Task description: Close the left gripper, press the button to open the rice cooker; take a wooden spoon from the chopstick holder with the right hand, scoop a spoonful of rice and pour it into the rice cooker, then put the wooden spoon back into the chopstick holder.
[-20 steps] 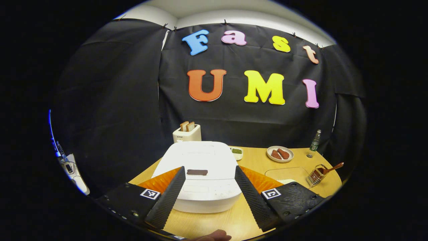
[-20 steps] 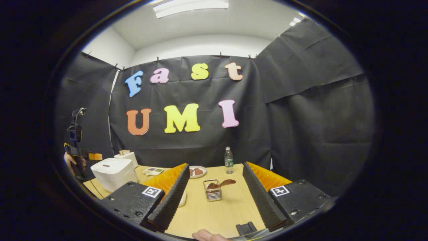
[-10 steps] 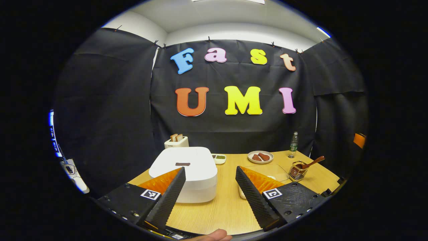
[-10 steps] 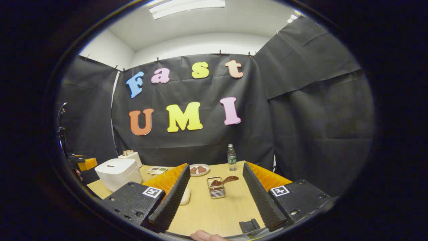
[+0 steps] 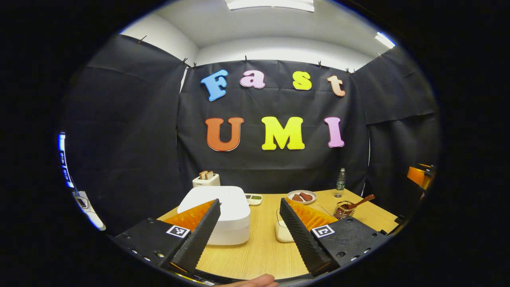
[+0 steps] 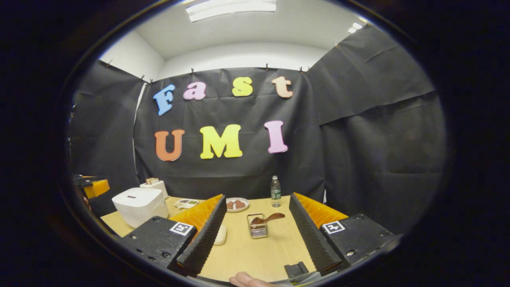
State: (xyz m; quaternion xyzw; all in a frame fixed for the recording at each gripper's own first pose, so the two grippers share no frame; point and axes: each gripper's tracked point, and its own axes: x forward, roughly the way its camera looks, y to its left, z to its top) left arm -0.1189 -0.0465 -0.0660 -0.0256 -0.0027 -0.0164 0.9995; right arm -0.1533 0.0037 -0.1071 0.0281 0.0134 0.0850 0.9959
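The white rice cooker stands with its lid down on the wooden table, just beyond my left gripper, which is open and holds nothing. A wire chopstick holder at the right holds a wooden spoon leaning out to the right. In the right gripper view the holder and spoon lie straight ahead of my right gripper, open and some way short of them. The cooker sits to the left there.
A clear box with something white in it lies between cooker and holder. Along the back stand a toaster, a small dish, a plate of meat and a bottle. The other gripper shows at far right.
My left gripper has drawn back and up from over the cooker, which now looks smaller and farther off. The lid stays down. The right gripper has barely moved.
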